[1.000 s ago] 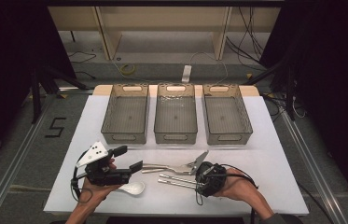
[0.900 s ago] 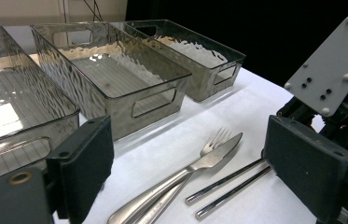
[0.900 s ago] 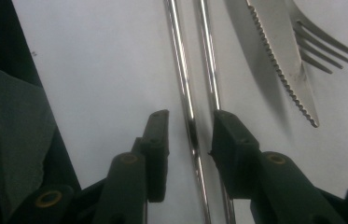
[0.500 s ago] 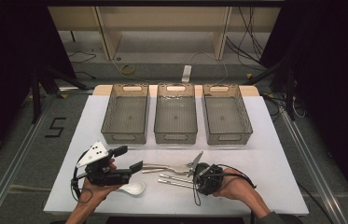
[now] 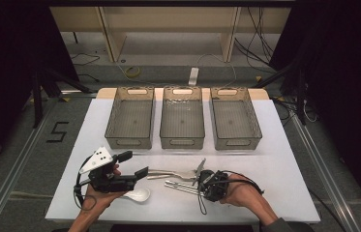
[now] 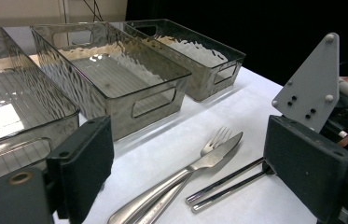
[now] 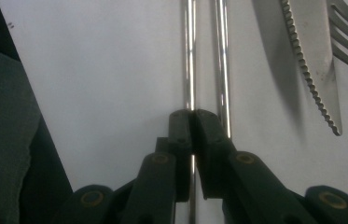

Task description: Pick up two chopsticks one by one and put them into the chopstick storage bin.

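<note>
Black curtains close off both sides of the room, a pale wooden shelf unit stands at the back over a grey floor strewn with cables, and a "5" is marked beside the white table.

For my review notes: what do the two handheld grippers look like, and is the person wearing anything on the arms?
Both are black. The left gripper has broad rectangular black jaw pads, a grey three-cornered plate with dark dots on top, and a black cable looping below. The right gripper has narrower jaws with brass-coloured pivot rivets and a black cable. A grey sleeve shows at the right wrist.
</note>
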### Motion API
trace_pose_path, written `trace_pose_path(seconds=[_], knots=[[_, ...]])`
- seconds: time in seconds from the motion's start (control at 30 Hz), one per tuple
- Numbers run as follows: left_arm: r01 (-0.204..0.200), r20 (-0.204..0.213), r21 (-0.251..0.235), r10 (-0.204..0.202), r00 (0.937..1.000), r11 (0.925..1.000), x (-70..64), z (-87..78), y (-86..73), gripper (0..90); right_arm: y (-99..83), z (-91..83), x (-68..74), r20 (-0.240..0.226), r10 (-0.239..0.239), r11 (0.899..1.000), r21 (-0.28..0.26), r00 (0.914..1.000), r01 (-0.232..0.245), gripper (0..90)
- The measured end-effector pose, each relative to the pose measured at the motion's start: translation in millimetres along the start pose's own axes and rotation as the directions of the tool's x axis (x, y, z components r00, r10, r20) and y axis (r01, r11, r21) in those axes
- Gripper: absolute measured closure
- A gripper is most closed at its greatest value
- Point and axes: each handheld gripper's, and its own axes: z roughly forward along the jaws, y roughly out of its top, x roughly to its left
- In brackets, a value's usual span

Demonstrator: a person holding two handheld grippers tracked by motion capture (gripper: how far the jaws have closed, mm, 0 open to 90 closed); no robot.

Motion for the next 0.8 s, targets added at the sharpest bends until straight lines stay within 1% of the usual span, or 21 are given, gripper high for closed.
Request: trace_pose_path(seconds=[0.03, 0.1, 0.17, 0.2, 0.33, 0.37, 0.4, 0.43, 0.47, 0.5, 0.53, 0.57, 0.6, 0.63, 0.67, 0.7, 0.73, 0.77, 0.8], knots=[[0.0, 0.0, 0.0, 0.0, 1.0, 1.0, 0.0, 0.0, 0.0, 15.6, 0.4, 0.2, 0.1, 0.002, -0.017, 1.0, 0.004, 0.9999, 0.017, 86.0], [-0.001, -0.001, 0.001, 0.001, 1.0, 1.0, -0.1, 0.1, 0.0, 15.6, 2.0, -0.3, 1.1, 0.006, -0.028, 0.999, 0.019, 0.9996, 0.028, 86.3], [-0.002, 0.0, 0.001, 0.002, 1.0, 1.0, -0.3, 0.1, 0.1, 15.6, 2.8, 0.1, 2.0, 0.012, -0.033, 0.999, 0.019, 0.9994, 0.032, 86.5], [-0.003, 0.0, 0.002, 0.003, 1.0, 1.0, -0.3, 0.1, 0.1, 15.6, 2.6, -0.2, 2.0, 0.013, -0.048, 0.999, 0.024, 0.9988, 0.047, 86.6], [-0.009, -0.001, 0.007, 0.009, 1.0, 0.9999, -0.5, 0.3, 0.1, 15.6, 2.1, -0.8, 2.7, 0.014, -0.071, 0.997, 0.017, 0.9974, 0.071, 86.8], [-0.013, -0.002, 0.009, 0.013, 0.9999, 0.9999, -0.4, 0.4, 0.0, 15.6, 1.9, -1.4, 3.0, 0.006, -0.068, 0.998, 0.015, 0.9977, 0.068, 86.9], [-0.012, -0.002, 0.009, 0.012, 0.9999, 0.9999, -0.7, 0.9, -0.2, 15.6, 1.3, -2.2, 2.4, -0.003, -0.075, 0.997, 0.005, 0.9972, 0.075, 86.9], [-0.012, -0.002, 0.009, 0.012, 0.9999, 0.9999, -0.7, 0.9, -0.2, 15.6, 0.8, -3.2, 2.2, -0.002, -0.071, 0.997, -0.006, 0.9975, 0.071, 86.9], [-0.011, 0.0, 0.017, 0.011, 0.9999, 0.9998, -1.0, 1.7, -0.5, 15.6, 0.1, -4.9, 1.3, -0.002, -0.082, 0.997, -0.003, 0.9966, 0.082, 87.0], [-0.011, 0.0, 0.017, 0.011, 0.9999, 0.9998, -1.0, 1.7, -0.5, 15.6, 0.1, -4.9, 1.3, -0.002, -0.082, 0.997, -0.003, 0.9966, 0.082, 87.0], [-0.015, 0.002, 0.022, 0.015, 0.9999, 0.9997, -1.0, 2.0, -0.5, 15.6, -0.8, -6.0, 1.7, -0.002, -0.075, 0.997, -0.009, 0.9972, 0.075, 87.0], [-0.016, 0.002, 0.023, 0.016, 0.9999, 0.9996, -1.4, 2.5, -0.6, 15.6, -1.7, -7.6, 0.8, -0.001, -0.09, 0.996, -0.004, 0.9959, 0.09, 87.1], [-0.019, 0.003, 0.026, 0.019, 0.9998, 0.9995, -1.7, 2.9, -0.6, 15.6, -2.6, -10.1, 1.3, 0.007, -0.079, 0.997, -0.018, 0.9969, 0.079, 87.1], [-0.023, 0.007, 0.034, 0.023, 0.9997, 0.9992, -2.7, 4.2, -0.9, 15.6, -3.0, -11.3, 0.9, 0.003, -0.091, 0.995, -0.029, 0.9958, 0.091, 87.2], [-0.023, 0.007, 0.034, 0.023, 0.9997, 0.9992, -2.7, 4.2, -0.9, 15.6, -3.2, -12.9, 1.4, -0.002, -0.09, 0.995, -0.03, 0.9959, 0.09, 87.2], [-0.026, 0.007, 0.037, 0.026, 0.9996, 0.999, -3.5, 4.9, -1.0, 15.6, -3.0, -14.1, 2.6, 0.001, -0.076, 0.996, -0.035, 0.9971, 0.076, 87.2], [-0.033, 0.01, 0.044, 0.033, 0.9994, 0.9985, -3.9, 5.3, -1.0, 15.6, -3.0, -14.1, 2.6, 0.001, -0.076, 0.996, -0.035, 0.9971, 0.076, 87.2], [-0.035, 0.011, 0.044, 0.035, 0.9993, 0.9984, -4.7, 6.2, -1.2, 15.6, -3.4, -14.8, 2.3, 0.009, -0.083, 0.996, -0.044, 0.9965, 0.083, 87.2], [-0.039, 0.013, 0.047, 0.038, 0.9992, 0.9981, -4.9, 6.8, -1.2, 15.6, -3.8, -18.1, 2.7, 0.02, -0.07, 0.995, -0.064, 0.9973, 0.071, 87.3]])
